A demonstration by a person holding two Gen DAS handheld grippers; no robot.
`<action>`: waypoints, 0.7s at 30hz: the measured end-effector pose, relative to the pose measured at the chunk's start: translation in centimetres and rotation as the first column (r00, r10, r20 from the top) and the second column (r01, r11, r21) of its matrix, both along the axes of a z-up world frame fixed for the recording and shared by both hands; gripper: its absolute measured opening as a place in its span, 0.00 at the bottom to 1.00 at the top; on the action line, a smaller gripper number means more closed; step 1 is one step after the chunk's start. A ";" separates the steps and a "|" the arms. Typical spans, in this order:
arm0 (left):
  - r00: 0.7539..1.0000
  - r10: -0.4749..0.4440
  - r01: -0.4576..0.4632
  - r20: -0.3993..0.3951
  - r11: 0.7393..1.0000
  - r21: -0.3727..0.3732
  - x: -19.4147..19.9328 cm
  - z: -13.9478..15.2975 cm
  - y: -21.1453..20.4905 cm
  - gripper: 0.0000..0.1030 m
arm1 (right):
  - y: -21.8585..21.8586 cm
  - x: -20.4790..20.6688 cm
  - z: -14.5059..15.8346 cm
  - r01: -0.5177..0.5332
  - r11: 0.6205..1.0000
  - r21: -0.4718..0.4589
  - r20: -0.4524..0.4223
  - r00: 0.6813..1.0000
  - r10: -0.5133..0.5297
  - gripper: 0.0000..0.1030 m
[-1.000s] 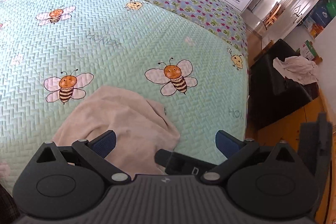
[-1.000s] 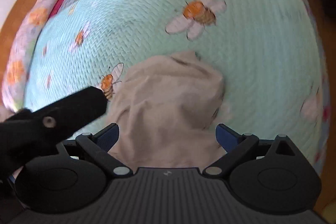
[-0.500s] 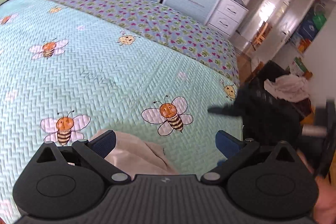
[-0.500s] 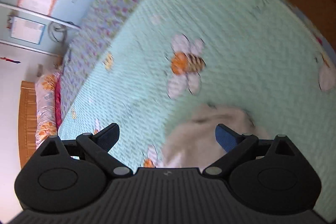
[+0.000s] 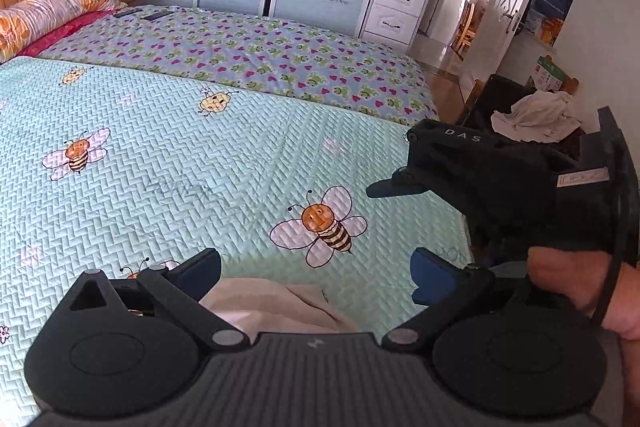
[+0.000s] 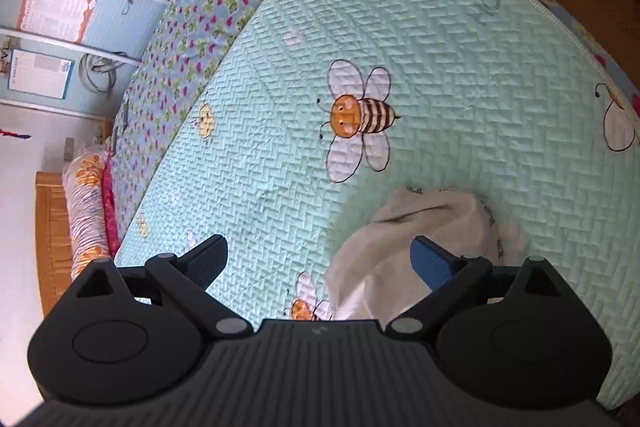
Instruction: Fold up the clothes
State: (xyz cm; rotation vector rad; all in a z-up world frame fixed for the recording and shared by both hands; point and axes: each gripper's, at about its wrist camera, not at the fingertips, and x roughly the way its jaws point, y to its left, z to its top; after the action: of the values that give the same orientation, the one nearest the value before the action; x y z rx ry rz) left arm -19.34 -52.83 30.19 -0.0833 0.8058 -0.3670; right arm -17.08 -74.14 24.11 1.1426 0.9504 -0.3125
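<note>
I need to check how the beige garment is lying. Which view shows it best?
The right wrist view: the garment lies crumpled on the quilt, most of it visible. The left wrist view shows only a strip above the hand-held gripper's body.

A crumpled garment lies on the bed, near its foot edge, beside a printed bee.
</note>
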 end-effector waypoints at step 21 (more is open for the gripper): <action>0.989 0.036 -0.029 -0.143 0.998 0.050 -2.8 -6.3 7.3 1.00 | 7.8 -1.4 -2.9 -0.386 0.855 -0.346 -0.056 0.918 0.392 0.95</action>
State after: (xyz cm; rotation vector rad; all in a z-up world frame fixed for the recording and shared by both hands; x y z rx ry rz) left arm -22.18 -45.49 23.86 -0.0782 0.9545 -0.3135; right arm -18.46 -66.31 21.18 0.6037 1.0383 -0.1326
